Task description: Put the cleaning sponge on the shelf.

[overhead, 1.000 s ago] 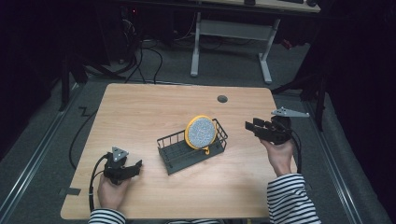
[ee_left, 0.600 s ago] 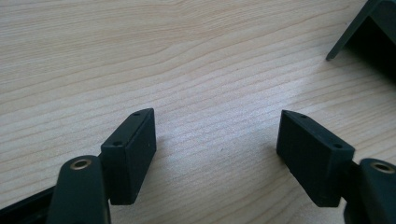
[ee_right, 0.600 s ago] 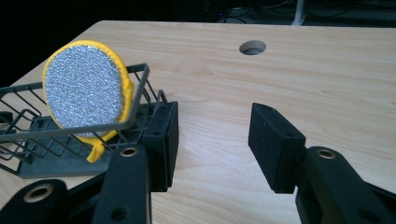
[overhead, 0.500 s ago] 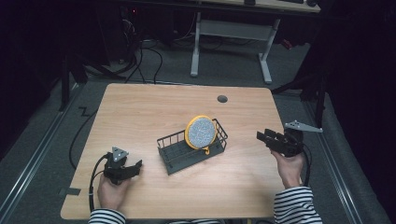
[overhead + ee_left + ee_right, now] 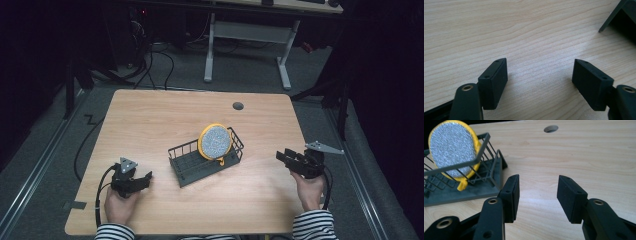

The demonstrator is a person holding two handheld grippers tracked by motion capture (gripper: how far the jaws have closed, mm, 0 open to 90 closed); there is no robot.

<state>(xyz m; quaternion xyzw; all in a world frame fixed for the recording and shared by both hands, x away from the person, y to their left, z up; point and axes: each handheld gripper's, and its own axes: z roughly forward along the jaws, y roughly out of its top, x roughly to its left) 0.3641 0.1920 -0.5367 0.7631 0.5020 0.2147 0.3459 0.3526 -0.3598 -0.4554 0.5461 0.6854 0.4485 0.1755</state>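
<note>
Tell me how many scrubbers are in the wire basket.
1: a round yellow scrubber stands on edge in the right end of the wire basket; none else seen.

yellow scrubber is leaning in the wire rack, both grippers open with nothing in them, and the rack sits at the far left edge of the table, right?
Not quite. The rack sits near the middle of the table, between the two grippers, as the high view shows. The rest holds: the yellow scrubber leans inside it, and the left gripper and right gripper both stand open with only bare wood between the jaws.

Pale wooden table [image 5: 165,120] with a round cable hole [image 5: 238,106]; white desk frame [image 5: 245,35] behind.
</note>
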